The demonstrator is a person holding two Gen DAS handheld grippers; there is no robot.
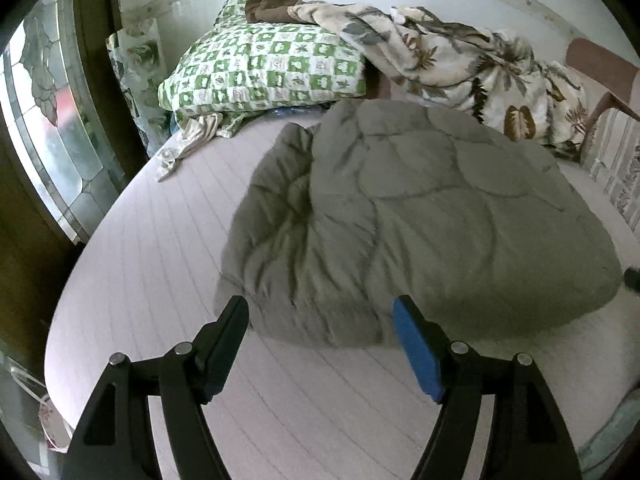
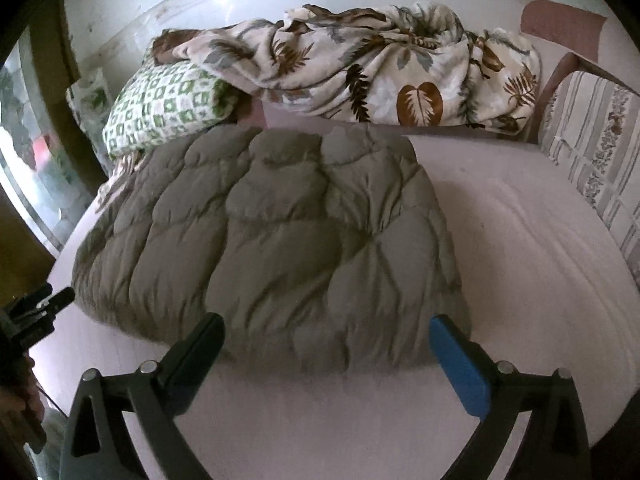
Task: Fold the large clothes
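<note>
A grey quilted padded garment (image 1: 420,216) lies folded into a thick bundle on the pale pink bed (image 1: 160,280). In the left wrist view my left gripper (image 1: 322,316) is open above the bundle's near edge, nothing between its fingers. In the right wrist view the same grey bundle (image 2: 280,240) fills the middle, and my right gripper (image 2: 328,340) stands wide open over its near edge, holding nothing. The left gripper's black tip (image 2: 48,304) shows at the far left of that view, beside the bundle's left end.
A green-and-white checked pillow (image 1: 264,72) and a crumpled leaf-print blanket (image 2: 380,76) lie at the head of the bed against the white wall. A striped cushion on a chair (image 2: 592,152) stands at the right. A stained-glass window (image 1: 48,128) is at the left.
</note>
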